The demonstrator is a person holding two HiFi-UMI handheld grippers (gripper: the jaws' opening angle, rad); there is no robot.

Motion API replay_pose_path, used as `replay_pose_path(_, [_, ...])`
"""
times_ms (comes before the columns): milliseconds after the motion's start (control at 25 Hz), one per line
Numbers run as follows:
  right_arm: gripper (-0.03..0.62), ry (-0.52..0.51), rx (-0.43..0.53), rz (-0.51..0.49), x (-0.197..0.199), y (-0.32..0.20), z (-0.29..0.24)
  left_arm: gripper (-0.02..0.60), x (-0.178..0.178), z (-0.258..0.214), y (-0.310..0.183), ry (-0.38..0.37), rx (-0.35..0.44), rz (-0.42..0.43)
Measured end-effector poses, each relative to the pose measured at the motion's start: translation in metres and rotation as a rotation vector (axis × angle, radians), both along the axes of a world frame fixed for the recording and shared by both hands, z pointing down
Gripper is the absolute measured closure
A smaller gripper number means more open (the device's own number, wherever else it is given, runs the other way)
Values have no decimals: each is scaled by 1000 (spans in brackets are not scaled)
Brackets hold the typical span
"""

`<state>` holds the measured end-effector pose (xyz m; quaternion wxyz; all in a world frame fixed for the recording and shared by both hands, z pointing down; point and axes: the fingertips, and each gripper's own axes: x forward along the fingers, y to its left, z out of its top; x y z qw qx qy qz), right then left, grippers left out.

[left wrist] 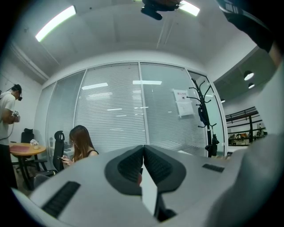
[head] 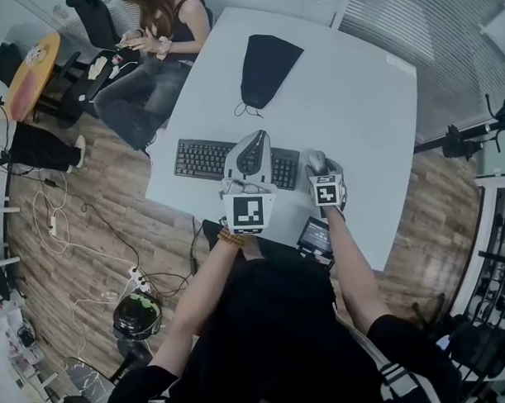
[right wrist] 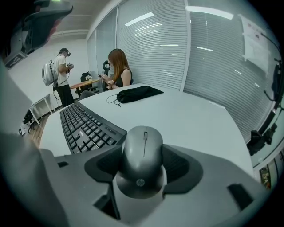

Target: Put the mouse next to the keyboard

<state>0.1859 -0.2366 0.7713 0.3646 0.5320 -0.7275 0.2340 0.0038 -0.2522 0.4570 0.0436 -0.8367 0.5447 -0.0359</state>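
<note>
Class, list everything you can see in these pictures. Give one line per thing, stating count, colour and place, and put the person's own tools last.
table: one, white, centre of the room
keyboard: one, black, near edge of the table
mouse: one, grey, between the right hand-held gripper's jaws, just right of the keyboard
bag: one, black, on the table beyond the keyboard
round table: one, orange-brown, far left
seated person: one, dark top, at the table's far left corner
standing person: one, white top, near the round table
coat stand: one, black, by the blinds
left hand-held gripper: one, grey, shut, empty, over the keyboard
right hand-held gripper: one, grey, shut on the mouse
</note>
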Motion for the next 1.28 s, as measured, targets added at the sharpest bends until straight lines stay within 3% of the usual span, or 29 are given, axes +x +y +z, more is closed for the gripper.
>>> replay_pose_path(360, [306,28,-63,11,2,0,17,569,-8,1,-8,-17,19,-17])
replay_pose_path(520, [305,31,-80,6,1,2,22,569,-9,8,-10,-11,-22,-21])
replay_pose_path(1280, [298,12,-143,23,9,13,42,569,1,17,-18,-9,-42,-2])
